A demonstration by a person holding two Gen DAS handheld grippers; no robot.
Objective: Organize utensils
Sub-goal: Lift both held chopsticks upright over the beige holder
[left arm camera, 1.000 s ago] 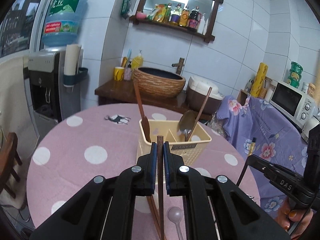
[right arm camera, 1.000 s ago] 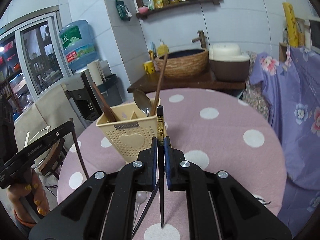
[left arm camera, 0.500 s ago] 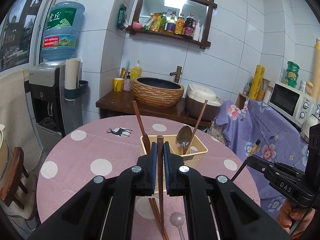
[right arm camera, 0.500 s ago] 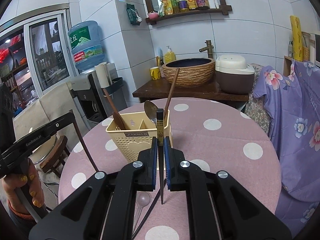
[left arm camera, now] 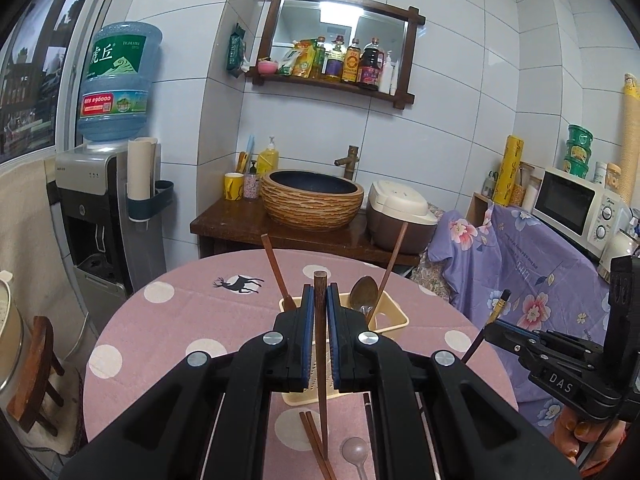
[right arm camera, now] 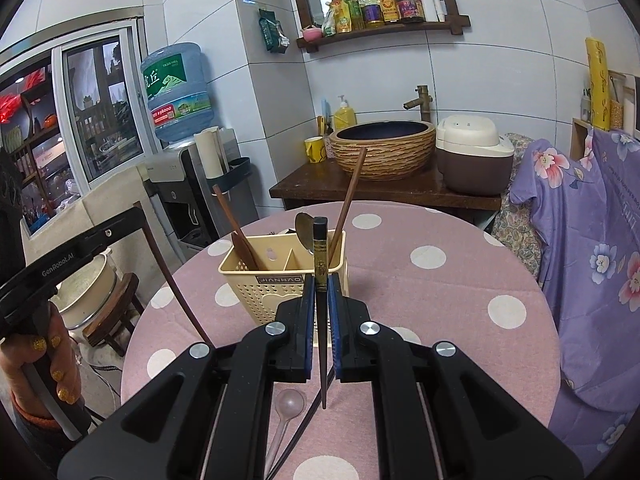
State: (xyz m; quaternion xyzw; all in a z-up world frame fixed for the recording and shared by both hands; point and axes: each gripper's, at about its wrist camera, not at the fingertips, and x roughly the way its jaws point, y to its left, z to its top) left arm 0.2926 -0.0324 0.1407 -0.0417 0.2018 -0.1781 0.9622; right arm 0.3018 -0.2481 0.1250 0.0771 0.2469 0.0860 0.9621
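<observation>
My left gripper (left arm camera: 319, 296) is shut on a brown wooden chopstick (left arm camera: 321, 360) held upright above the table. My right gripper (right arm camera: 320, 286) is shut on a black chopstick (right arm camera: 320, 264) with gold print, also upright. A cream plastic utensil basket (right arm camera: 280, 284) stands on the pink dotted table (right arm camera: 440, 300) just beyond both grippers. It holds a wooden spoon (right arm camera: 240, 236), a metal spoon (right arm camera: 305, 228) and a wooden chopstick (right arm camera: 350, 200). On the table below lie a brown chopstick pair (left arm camera: 314, 440), a clear plastic spoon (left arm camera: 354, 450) and a black chopstick (right arm camera: 304, 420).
A sideboard behind the table carries a woven basin (left arm camera: 312, 200) and a rice cooker (left arm camera: 400, 216). A water dispenser (left arm camera: 108, 200) stands at the left. A purple floral cloth (left arm camera: 520, 264) covers furniture at the right. A wooden stool (left arm camera: 36, 368) is beside the table's left edge.
Both grippers have risen and pulled back from the basket, each still holding its chopstick. The basket now looks smaller and farther off in both views.
</observation>
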